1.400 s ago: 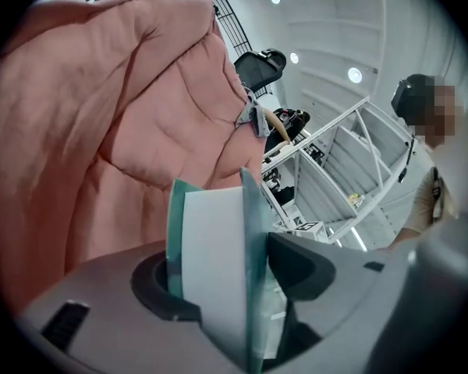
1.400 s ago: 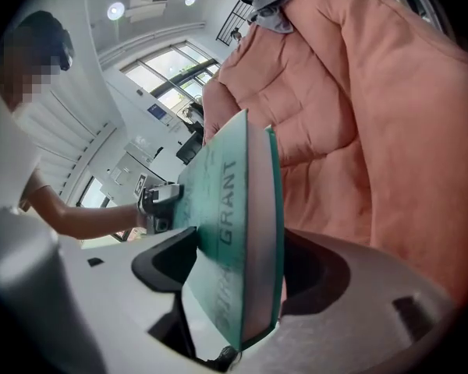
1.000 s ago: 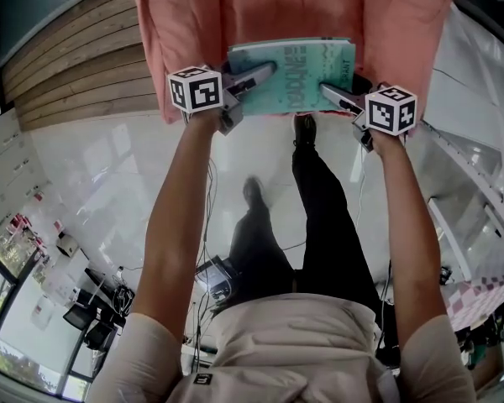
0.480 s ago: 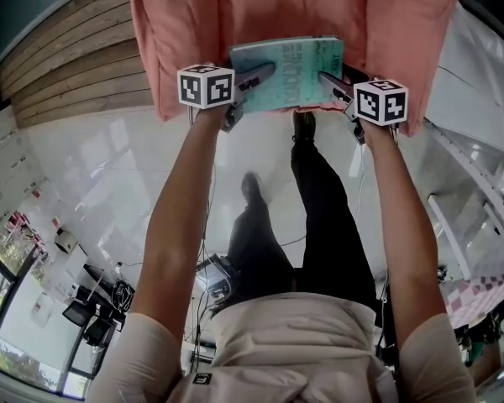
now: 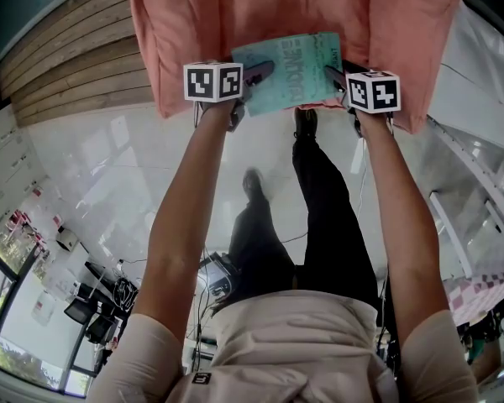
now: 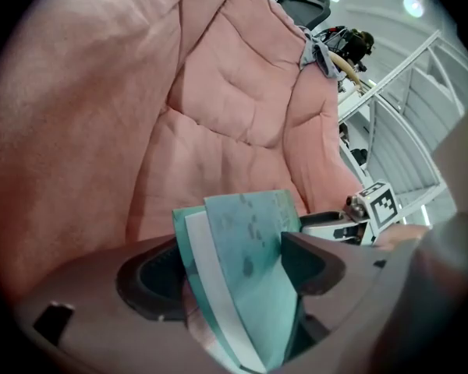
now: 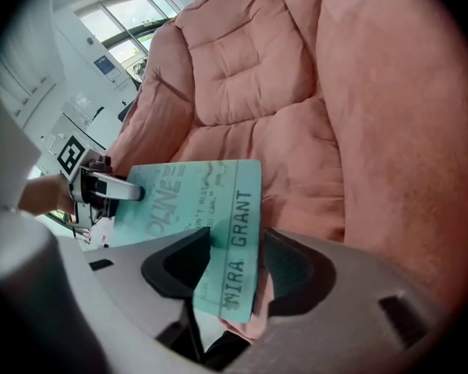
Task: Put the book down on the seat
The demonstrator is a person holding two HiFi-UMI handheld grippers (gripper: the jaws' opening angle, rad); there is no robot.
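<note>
Seat cushion bare beyond book; 2 padded armrests flank it, backrest closes far side.

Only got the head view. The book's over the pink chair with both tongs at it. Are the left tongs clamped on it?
Observer: No. The left gripper view shows the left tongs standing wide, having just been opening. The book leans loose between them, white page edges toward the camera.
Operator: Right side?
Observer: The right tongs have just been closing, but the right gripper view shows the pink of the seat cushion between the book and one jaw. It looks like no squeeze there.
Operator: Which end of the book is there?
Observer: The spine end. That view reads MIRA GRANT along the spine, right between the jaws.
</note>
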